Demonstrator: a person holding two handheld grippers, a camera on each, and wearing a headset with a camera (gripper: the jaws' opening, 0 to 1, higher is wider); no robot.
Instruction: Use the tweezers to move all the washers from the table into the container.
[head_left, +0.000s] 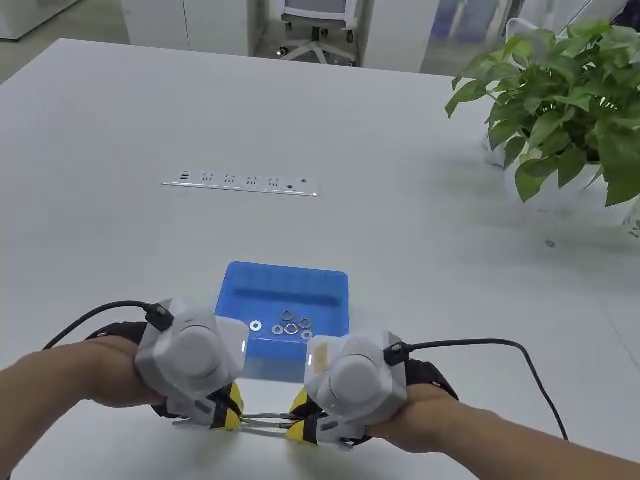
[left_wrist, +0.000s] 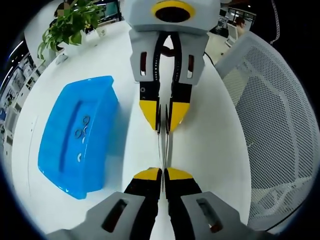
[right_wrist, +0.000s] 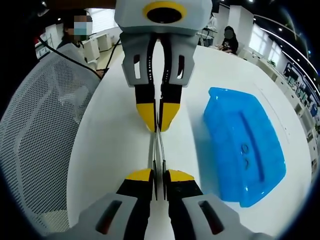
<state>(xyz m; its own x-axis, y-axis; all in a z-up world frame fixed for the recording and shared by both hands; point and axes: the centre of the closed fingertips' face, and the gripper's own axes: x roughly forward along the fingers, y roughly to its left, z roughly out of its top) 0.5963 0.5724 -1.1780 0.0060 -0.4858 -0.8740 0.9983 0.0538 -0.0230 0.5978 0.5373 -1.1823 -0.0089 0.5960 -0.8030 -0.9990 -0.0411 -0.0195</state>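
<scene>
A blue container (head_left: 240, 285) sits on the white table, with several small metal washers (head_left: 290, 322) lying inside it. Just in front of it my two grippers face each other tip to tip. Thin metal tweezers (head_left: 265, 421) span the gap between them. My left gripper (head_left: 232, 410) is shut on one end and my right gripper (head_left: 300, 422) is shut on the other. In the left gripper view the tweezers (left_wrist: 162, 147) run from my left gripper (left_wrist: 162, 175) to the facing jaws, with the container (left_wrist: 60, 150) on the left. In the right gripper view the tweezers (right_wrist: 157, 147) rise from my right gripper (right_wrist: 159, 175), and the container (right_wrist: 265, 165) is on the right.
A white power strip (head_left: 240, 183) lies further back on the table. A potted plant (head_left: 560, 100) stands at the far right. A black cable (head_left: 490, 345) trails right from the right gripper. A mesh chair back (left_wrist: 270, 125) stands near the table's front edge. An office chair (head_left: 318, 20) is behind the table.
</scene>
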